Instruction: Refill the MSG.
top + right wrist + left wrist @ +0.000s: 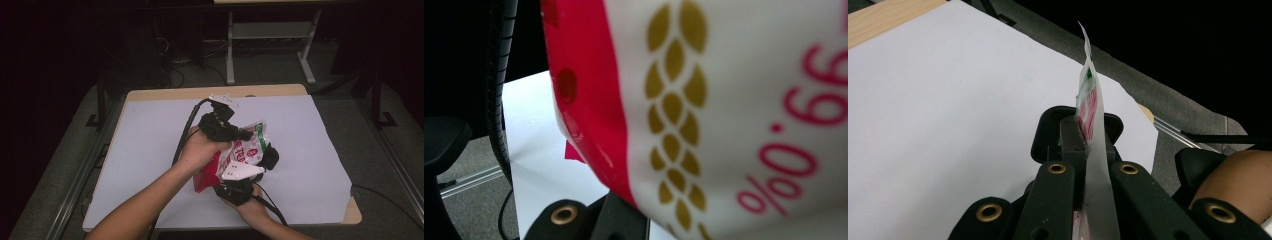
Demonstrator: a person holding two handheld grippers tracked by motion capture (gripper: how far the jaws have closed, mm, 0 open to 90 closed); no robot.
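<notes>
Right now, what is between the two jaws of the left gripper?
In the left gripper view, the thin edge of the red-and-white bag is clamped between the jaws of the left gripper.

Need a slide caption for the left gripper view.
Left gripper shut on the thin edge of a red-and-white bag above the white sheet.

We see a glossy red and white packet [724,100] pressed close against the lens, taking up most of the frame. A column of gold wheat-ear marks [674,115] runs down its white panel, and blurred red figures with a percent sign [794,150] sit to the right. Below, a black jaw link of the right gripper [589,220] with 1 brass rivet [563,215] shows. Behind lies the white table sheet [529,130], a ribbed black cable [499,75] hanging at left.
</notes>
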